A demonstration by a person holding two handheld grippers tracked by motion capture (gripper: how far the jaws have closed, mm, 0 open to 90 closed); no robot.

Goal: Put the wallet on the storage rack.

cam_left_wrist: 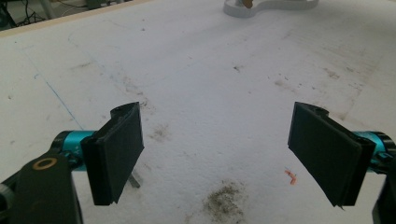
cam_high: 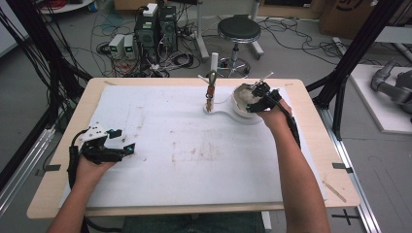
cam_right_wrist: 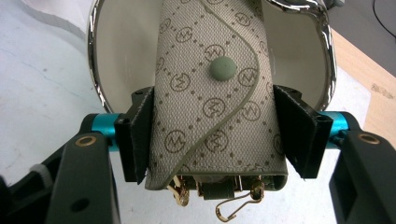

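Fabric fills the space between the jaws of the right gripper [cam_right_wrist: 212,140]: a beige woven key pouch [cam_right_wrist: 215,93] with a printed monogram pattern, a curved flap and a round grey-green snap button. Both black pads press on its sides, so the jaws are clamped on it. Gold-coloured key hooks [cam_right_wrist: 224,196] hang out of its open lower end. The pouch sits over the mouth of a white bowl with a shiny chrome rim [cam_right_wrist: 95,70], at the far right of the table in the high view, where the right gripper [cam_high: 260,97] meets the bowl [cam_high: 240,103]. Just left of the bowl a small upright stand [cam_high: 210,92] rises from a white base.

The left gripper [cam_left_wrist: 217,149] hovers low over the stained white foam mat [cam_left_wrist: 210,70], jaws wide apart with nothing between them. In the high view it lies near the table's left edge [cam_high: 114,148], well apart from the bowl.
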